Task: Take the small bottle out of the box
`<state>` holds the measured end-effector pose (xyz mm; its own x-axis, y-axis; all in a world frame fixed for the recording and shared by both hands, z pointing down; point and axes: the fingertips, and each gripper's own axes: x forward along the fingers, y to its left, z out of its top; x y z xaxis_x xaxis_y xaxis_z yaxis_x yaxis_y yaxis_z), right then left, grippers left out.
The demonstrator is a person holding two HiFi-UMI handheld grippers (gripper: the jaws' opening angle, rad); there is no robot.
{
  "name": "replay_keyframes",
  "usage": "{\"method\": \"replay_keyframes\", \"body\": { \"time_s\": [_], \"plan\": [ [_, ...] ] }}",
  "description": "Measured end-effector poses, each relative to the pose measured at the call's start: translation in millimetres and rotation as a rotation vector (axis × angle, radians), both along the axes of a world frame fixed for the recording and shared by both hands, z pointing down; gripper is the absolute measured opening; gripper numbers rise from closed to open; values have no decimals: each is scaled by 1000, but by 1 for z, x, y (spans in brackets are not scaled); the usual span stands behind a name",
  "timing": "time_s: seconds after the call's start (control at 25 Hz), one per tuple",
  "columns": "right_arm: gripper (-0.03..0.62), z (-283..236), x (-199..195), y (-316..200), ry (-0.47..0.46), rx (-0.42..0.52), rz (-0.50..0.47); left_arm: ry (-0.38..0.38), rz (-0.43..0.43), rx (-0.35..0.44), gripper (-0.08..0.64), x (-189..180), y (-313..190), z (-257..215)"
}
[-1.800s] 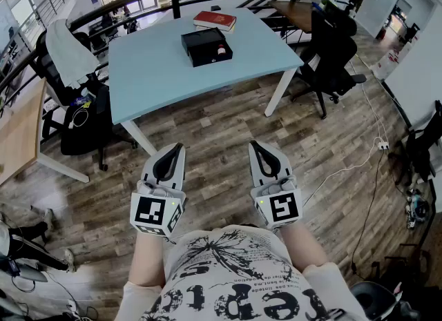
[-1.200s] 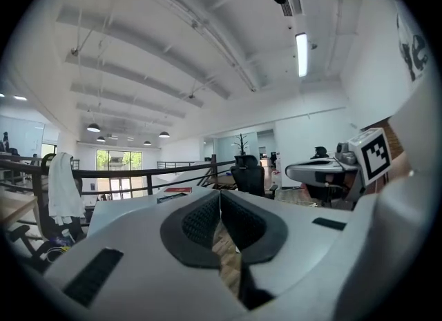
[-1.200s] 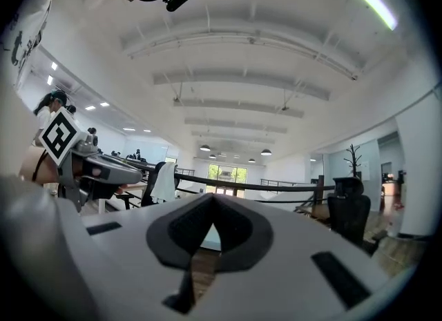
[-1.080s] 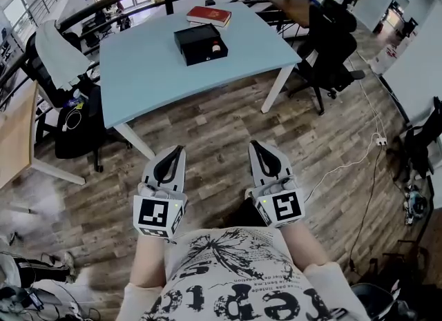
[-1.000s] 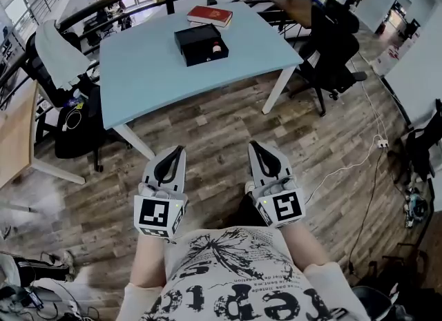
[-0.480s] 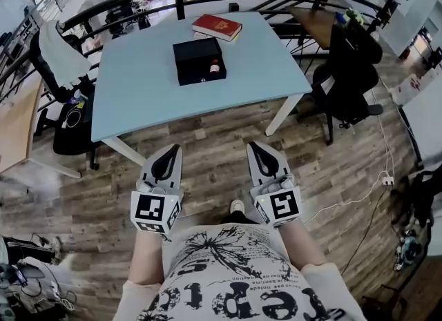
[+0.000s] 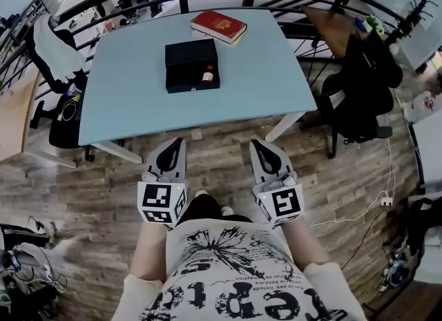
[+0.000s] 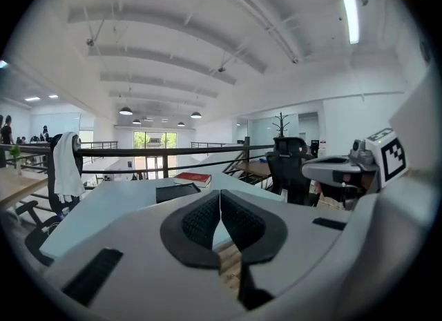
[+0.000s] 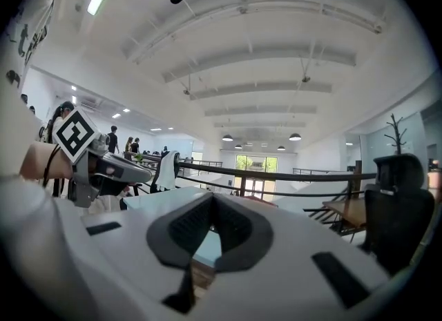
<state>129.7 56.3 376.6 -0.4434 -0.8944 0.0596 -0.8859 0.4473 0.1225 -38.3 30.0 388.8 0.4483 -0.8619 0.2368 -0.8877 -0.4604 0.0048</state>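
The small bottle (image 7: 207,75) was lying in the black box (image 7: 183,54), tucked toward its near right corner. The box sat open around the middle of the light blue counter (image 7: 124,99). The bottle was too tiny from the head view to call its long axis for sure, but I'd guess roughly front to back.

Both grippers were well short of it, held low by the person's body over the wood floor (image 7: 221,130) and pointing at the counter. The left gripper (image 7: 173,148) had its jaws clenched on nothing, same for the right gripper (image 7: 260,148). The bottle lay straight ahead between the 2, maybe a shade nearer the left one.

Room looked fine: bare counter on 3 sides of the box, and 1 red book (image 7: 218,25) just past it, not touching. A black office chair (image 7: 366,85) stood off the right end, but the near edge was clear to walk up to. I reckon the box walls mean opening up and coming in from above.
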Motion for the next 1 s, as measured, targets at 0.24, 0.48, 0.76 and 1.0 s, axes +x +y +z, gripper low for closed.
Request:
{"method": "replay_keyframes", "body": {
  "time_s": [0.24,0.48,0.76,1.0],
  "plan": [
    [11,14,8,-81,14,-22,-13,-9,10,-45,20,18,-84,20],
    [11,27,5,-184,54,-59,-9,-11,26,-93,20,20,-188,39],
    [11,44,-1,-293,74,-115,-5,-21,70,-182,20,20,-294,66],
    [11,62,-1,-348,78,-158,-9,-49,103,-292,20,29,-348,106]
  ]
}}
